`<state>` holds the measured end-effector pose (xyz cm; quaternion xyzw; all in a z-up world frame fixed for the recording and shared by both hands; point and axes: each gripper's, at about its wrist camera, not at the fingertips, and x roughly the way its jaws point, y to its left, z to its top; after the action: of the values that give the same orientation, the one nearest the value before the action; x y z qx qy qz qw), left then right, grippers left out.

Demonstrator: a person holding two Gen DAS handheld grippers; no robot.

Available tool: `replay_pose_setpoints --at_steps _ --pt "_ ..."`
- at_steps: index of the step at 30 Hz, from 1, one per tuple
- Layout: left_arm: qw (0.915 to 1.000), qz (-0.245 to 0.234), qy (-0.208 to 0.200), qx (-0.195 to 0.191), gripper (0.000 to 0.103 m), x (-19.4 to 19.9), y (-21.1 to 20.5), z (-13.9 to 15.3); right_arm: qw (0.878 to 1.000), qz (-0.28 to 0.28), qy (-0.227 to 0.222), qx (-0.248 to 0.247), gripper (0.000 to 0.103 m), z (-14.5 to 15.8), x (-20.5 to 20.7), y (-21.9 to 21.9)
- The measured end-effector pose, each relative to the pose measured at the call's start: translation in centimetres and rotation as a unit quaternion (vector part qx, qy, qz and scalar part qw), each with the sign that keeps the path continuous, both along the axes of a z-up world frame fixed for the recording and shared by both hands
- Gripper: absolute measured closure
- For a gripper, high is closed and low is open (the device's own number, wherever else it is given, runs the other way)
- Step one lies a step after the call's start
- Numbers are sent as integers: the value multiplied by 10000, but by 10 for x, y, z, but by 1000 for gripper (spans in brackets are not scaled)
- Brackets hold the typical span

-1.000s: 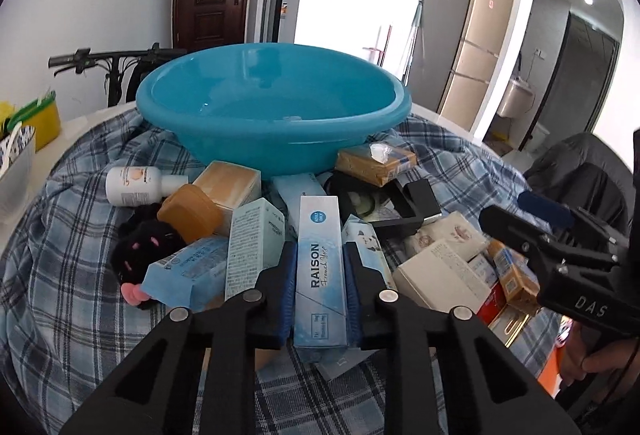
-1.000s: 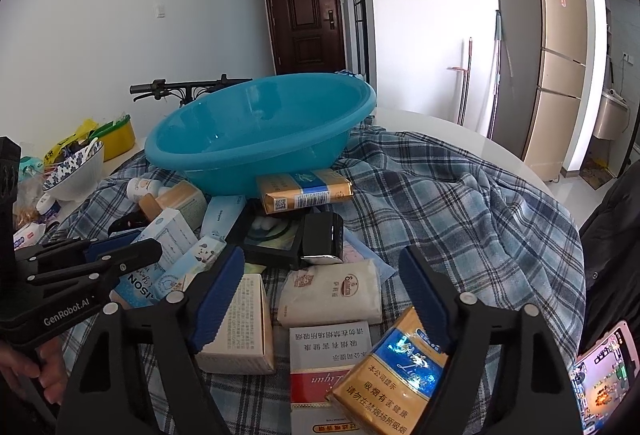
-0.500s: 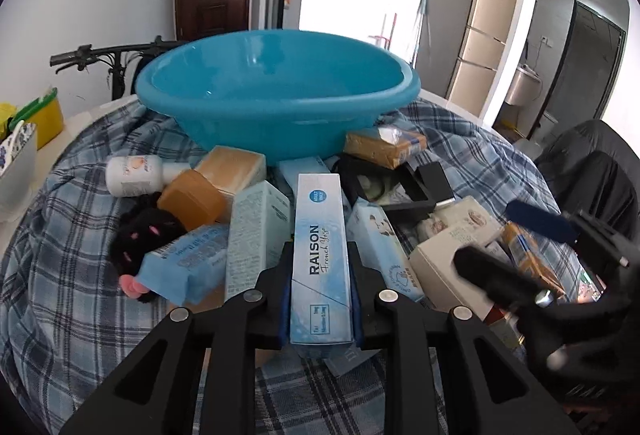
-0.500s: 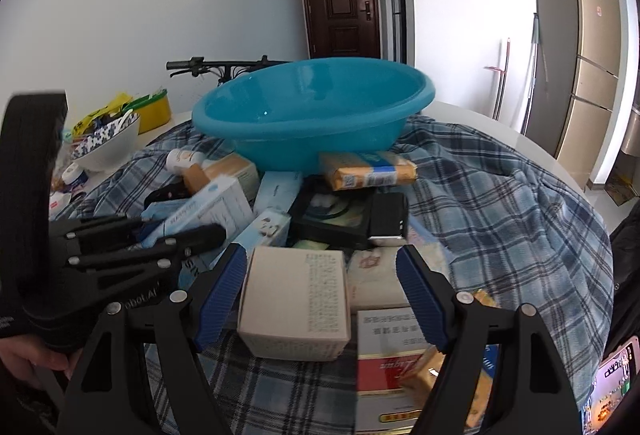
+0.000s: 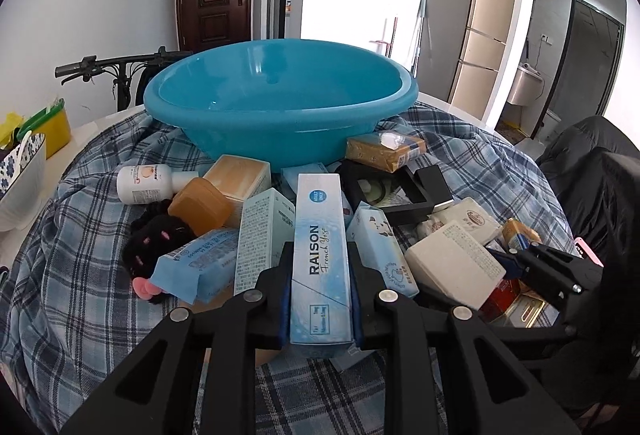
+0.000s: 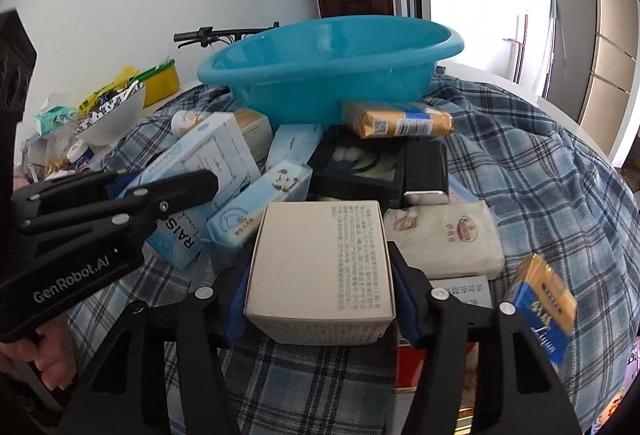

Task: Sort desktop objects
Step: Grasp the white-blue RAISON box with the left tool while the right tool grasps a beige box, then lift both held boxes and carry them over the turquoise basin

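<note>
I had the bench (image 5: pixel 96 123) in front of me, draped in a blue plaid cloth (image 5: pixel 92 275), with the big blue plastic basin (image 5: pixel 280 91) standing at the far side, nothing inside it that I could see. A heap of small goods lay on the cloth just in front of the basin: a black open case (image 6: pixel 368 167), a white tissue pack (image 6: pixel 448 239), a gold-wrapped packet (image 6: pixel 400 121) leaning against the basin wall, a white bottle (image 5: pixel 146 183) lying on its side, and a black plush toy (image 5: pixel 160 239) at the left edge of the pile. My right gripper (image 6: pixel 320 299) had a white carton (image 6: pixel 320 259) with fine print between its blue pads, the jaws closing in and touching both sides of it, low over the cloth at the near edge of the heap. My left gripper (image 5: pixel 320 295) was clamped narrow on a pale blue RAISON box (image 5: pixel 320 259), which pointed away toward the basin above the other blue cartons (image 5: pixel 264 239). At the right, a blue and gold cigarette pack (image 6: pixel 544 311) showed blurred, beside the right gripper's outer finger.
</note>
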<state>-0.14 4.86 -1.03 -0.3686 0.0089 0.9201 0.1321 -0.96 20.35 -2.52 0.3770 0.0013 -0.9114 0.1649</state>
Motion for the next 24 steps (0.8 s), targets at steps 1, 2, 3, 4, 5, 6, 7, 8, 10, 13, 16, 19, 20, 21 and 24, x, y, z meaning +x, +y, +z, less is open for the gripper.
replay_pose_setpoints --at_steps 1,2,3,4,5,6,7,8,10,13,16,19,20,21,24 --pt "10000 14 13 -22 79 0 0 0 10000 -5 32 65 46 -1 1 -2" --pt "10000 21 20 -34 79 0 0 -1 9999 0 57 99 47 -2 1 -3" --pt "10000 25 22 -32 79 1 0 -1 9999 -4 83 108 48 -2 2 -4" --pt "10000 28 22 -21 79 1 0 -1 9999 -16 100 98 48 -2 2 -3" --pt "10000 31 26 -19 79 1 0 -1 9999 -44 121 80 48 -2 2 -2" --pt "10000 40 42 -26 79 1 0 0 9998 -78 151 73 49 -3 2 -2" --pt "10000 48 61 -43 79 2 0 0 9998 -109 175 70 49 -3 2 -1" --pt "9999 59 81 -59 79 2 1 0 9997 -137 185 70 49 -2 2 -1" --pt "9999 86 128 -78 79 3 1 1 9996 -185 223 72 49 -1 2 -1" --pt "9997 125 186 -98 79 5 0 2 9993 -230 285 94 49 4 1 -1" --pt "9996 171 236 -66 79 5 -1 4 9988 -271 399 87 49 12 0 -2" --pt "9992 231 331 -50 79 7 -3 9 9980 -307 550 108 49 22 -2 -2" --pt "9990 254 370 -67 79 7 -3 10 9975 -322 616 119 49 26 -3 -2" --pt "9987 278 416 -106 79 7 -3 13 9970 -336 680 134 49 30 -4 -2" --pt "9973 367 621 -160 79 7 -4 22 9956 -362 857 93 49 43 -8 -2"
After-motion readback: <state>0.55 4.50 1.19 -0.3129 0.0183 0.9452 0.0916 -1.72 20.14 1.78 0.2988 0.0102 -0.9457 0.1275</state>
